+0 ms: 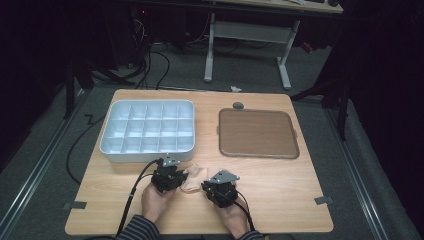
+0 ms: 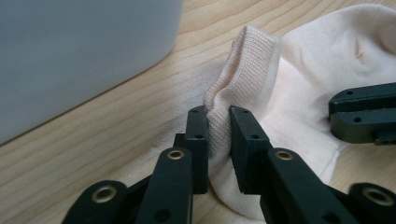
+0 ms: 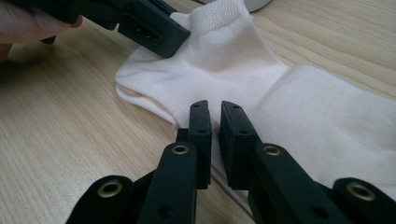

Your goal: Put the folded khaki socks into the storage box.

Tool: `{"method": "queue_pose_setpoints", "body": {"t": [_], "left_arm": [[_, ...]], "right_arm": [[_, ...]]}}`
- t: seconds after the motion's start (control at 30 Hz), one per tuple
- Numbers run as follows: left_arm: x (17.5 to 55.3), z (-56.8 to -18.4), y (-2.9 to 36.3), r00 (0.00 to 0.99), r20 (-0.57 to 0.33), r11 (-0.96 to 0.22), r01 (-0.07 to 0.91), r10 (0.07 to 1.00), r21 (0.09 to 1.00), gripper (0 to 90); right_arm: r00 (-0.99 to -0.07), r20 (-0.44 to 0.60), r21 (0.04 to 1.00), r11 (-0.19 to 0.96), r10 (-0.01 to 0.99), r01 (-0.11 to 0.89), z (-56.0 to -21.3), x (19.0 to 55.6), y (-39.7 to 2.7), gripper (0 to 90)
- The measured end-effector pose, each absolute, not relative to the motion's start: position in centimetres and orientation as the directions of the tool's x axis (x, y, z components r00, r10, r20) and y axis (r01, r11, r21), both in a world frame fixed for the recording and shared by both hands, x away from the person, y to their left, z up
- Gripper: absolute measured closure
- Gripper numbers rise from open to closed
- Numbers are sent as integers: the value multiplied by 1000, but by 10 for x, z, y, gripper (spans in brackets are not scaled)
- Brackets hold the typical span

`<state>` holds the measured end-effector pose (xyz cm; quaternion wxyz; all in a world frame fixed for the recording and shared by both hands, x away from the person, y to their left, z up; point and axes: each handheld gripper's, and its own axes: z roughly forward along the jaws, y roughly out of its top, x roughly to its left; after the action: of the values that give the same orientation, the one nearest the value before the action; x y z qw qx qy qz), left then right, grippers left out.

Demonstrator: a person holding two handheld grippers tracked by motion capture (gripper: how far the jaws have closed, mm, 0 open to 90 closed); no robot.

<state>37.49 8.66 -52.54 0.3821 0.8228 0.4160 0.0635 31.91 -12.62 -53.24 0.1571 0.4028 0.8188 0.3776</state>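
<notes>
A pale cream sock (image 1: 194, 176) lies crumpled on the wooden table (image 1: 280, 190), between my two grippers near the front edge. My left gripper (image 2: 218, 114) is shut on the sock's ribbed cuff (image 2: 247, 60), which stands up pinched between the pads. From above, the left gripper (image 1: 180, 176) sits at the sock's left end. My right gripper (image 3: 215, 109) is shut on a fold at the sock's (image 3: 243, 79) near edge, its jaws almost together. From above, the right gripper (image 1: 206, 186) sits at the sock's right end. A hand holds each gripper.
A white compartment tray (image 1: 150, 103) stands at the back left, its wall (image 2: 84, 46) close beside the left gripper. A brown square mat (image 1: 257, 133) lies at the back right. Dark floor, cables and a desk frame lie beyond the table.
</notes>
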Motion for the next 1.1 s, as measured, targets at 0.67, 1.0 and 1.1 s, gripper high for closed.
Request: {"method": "queue_pose_setpoints", "body": {"t": [0.67,1.0,1.1], "left_arm": [[371,-502,100,694,-299,-305,605,655,735,808],[370,-485,94,732,-289,-315,567,617,761,808],[370,-483,95,736,-301,-300,562,606,771,810]], "right_arm": [[-634,47,739,401,772,542,-532,320,-126,832],[-640,56,734,403,767,547,-531,321,-123,834],[-648,52,730,414,760,544,-531,322,-120,834]]}}
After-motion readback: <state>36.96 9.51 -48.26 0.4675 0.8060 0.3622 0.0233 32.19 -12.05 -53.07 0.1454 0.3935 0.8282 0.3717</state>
